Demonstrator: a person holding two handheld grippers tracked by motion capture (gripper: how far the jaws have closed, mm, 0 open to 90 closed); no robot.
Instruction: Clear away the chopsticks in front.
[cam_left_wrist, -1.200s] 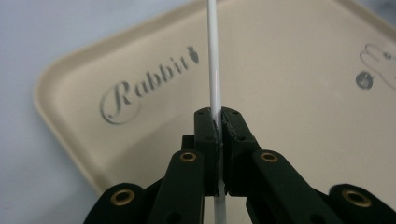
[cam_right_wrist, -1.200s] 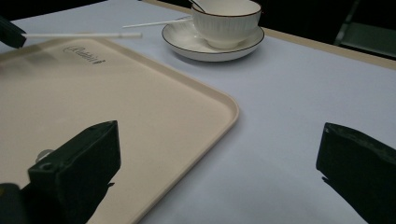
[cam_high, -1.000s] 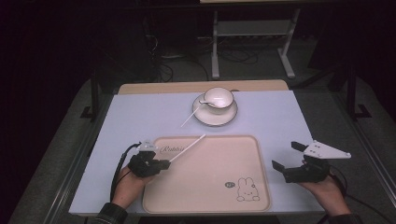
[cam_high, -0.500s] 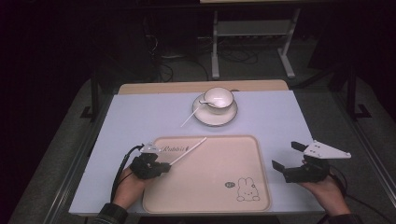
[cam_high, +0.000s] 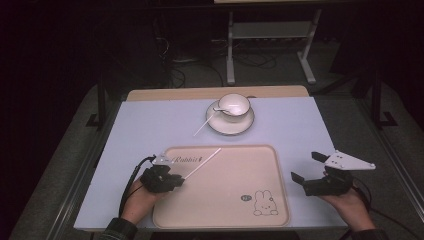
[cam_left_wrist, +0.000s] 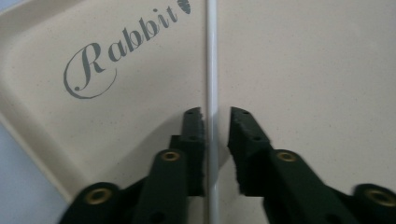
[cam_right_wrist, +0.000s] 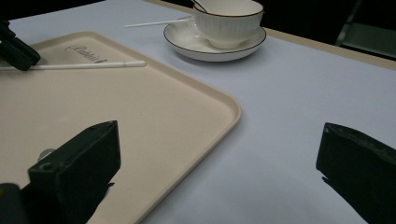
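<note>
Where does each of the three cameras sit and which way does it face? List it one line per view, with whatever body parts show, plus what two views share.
High view: above the person's side, looking forward and down on the tray; both hands, left gripper and right gripper show.
Left gripper view: rides the left gripper, looking down its jaws, just opened off the white stick.
Right gripper view: rides the right gripper, low over the table, facing the cup and saucer; its jaws gape.
Shared: both gripper views show the stick on the tray.

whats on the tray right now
One white stick lies on the beige tray, near its printed word. It sits between the left gripper jaws, which have just been opening. The part of the tray under that gripper is covered.
</note>
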